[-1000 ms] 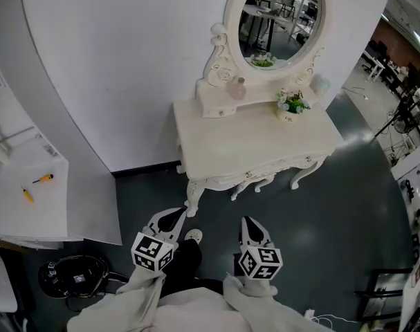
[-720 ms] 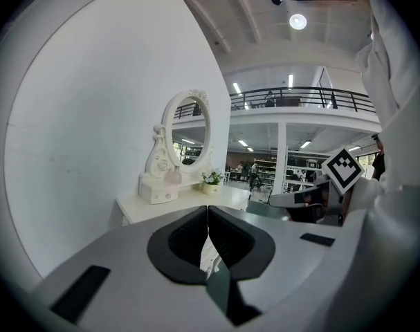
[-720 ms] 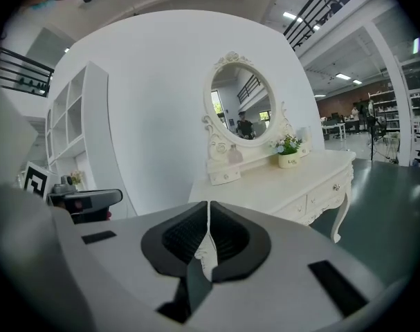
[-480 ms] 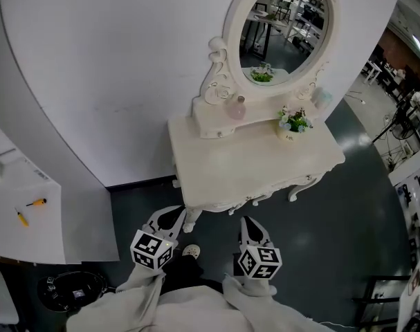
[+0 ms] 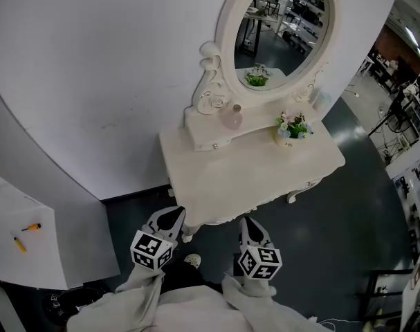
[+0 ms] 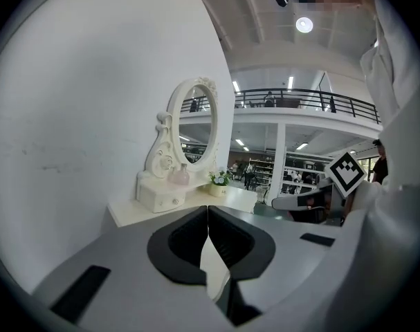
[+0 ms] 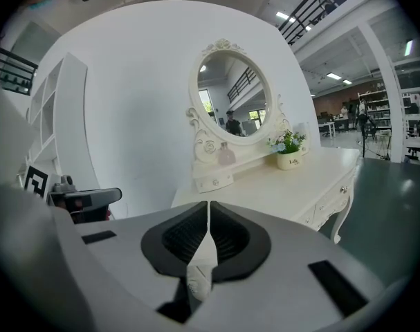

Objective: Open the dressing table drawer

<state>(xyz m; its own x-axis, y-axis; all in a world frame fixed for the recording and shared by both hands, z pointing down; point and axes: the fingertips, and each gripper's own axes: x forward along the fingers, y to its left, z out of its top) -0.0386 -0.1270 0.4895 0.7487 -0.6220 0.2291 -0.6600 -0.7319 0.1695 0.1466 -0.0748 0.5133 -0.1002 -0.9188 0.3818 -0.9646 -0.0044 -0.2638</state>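
Note:
The white dressing table [image 5: 258, 175] stands against the curved white wall, with an oval mirror [image 5: 282, 23] on top. Its front drawer shows only in the right gripper view, as a carved front with a small knob [image 7: 344, 189]; in the head view the tabletop hides it. My left gripper [image 5: 169, 220] is shut and empty, just before the table's near left corner. My right gripper [image 5: 252, 230] is also shut with nothing in it, below the front edge. In their own views, the left gripper [image 6: 208, 209] and the right gripper [image 7: 209, 206] both have jaws closed tip to tip.
On the tabletop are a small drawer box [image 5: 213, 140], a pink bottle [image 5: 232, 118] and a flower pot [image 5: 291, 128]. A white desk with orange-handled tools [image 5: 30, 227] stands at the left. Dark floor lies to the right of the table.
The dressing table has drawn closer in the head view. Both grippers, held shut as before, now reach its front edge; the drawer fronts have slipped out of sight under the tabletop.

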